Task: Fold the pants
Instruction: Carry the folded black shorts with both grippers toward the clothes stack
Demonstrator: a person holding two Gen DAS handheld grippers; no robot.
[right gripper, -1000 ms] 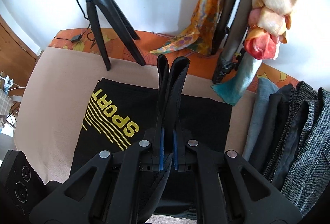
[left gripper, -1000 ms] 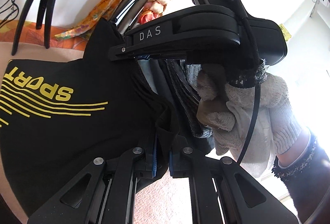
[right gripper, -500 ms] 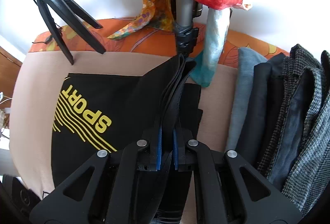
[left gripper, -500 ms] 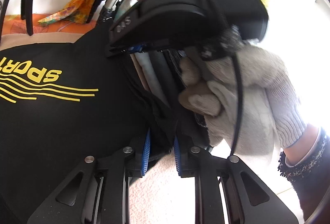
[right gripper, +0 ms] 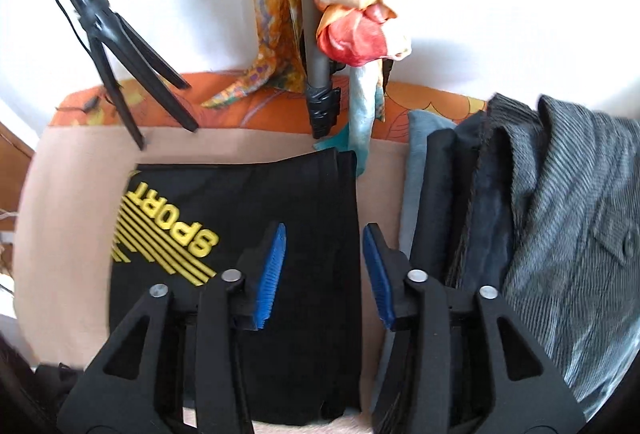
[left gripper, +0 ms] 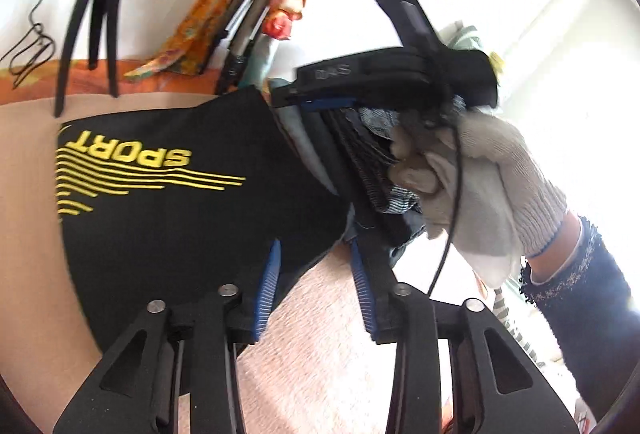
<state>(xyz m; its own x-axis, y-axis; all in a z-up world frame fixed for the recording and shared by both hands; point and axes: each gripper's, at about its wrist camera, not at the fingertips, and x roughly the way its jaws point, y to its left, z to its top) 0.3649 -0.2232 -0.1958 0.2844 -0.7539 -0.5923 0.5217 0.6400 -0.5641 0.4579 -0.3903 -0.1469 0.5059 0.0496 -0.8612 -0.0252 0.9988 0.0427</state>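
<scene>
Left jaws: the left gripper [left gripper: 314, 276] stands spread wide, its blue pads apart with nothing pinched; the near right corner of the pants lies loose between them.

Right jaws: the right gripper [right gripper: 324, 270] is likewise parted and empty, hovering over the right-hand strip of the cloth. In the left wrist view its housing is blurred, held in a white knit-gloved hand [left gripper: 480, 186].

Pants: the black sport pants [right gripper: 248, 234], with yellow SPORT lettering [right gripper: 172, 222], lie folded into a flat, roughly rectangular packet on the beige bed cover [right gripper: 72, 194]. A doubled edge shows along the far right side.

Key relation: the packet lies straight ahead of and beneath both jaws. Its longer side looks to run from near to far in the right wrist view, though the fisheye makes this uncertain. The right gripper sits over its right edge, the left at its near right corner; neither is clearly the nearer.

Progress: judged from how it lies, the fold looks nearly finished; any further move would likely be one more fold or a smoothing of the right edge.

Surroundings: a stack of folded grey and dark garments [right gripper: 540, 214] lies just beside the packet on the right, a gap of cover between. A black tripod [right gripper: 120, 74] and hanging orange scarves [right gripper: 352, 14] stand at the far side.

Risk: the neighbouring stack is close enough to be snagged.
</scene>
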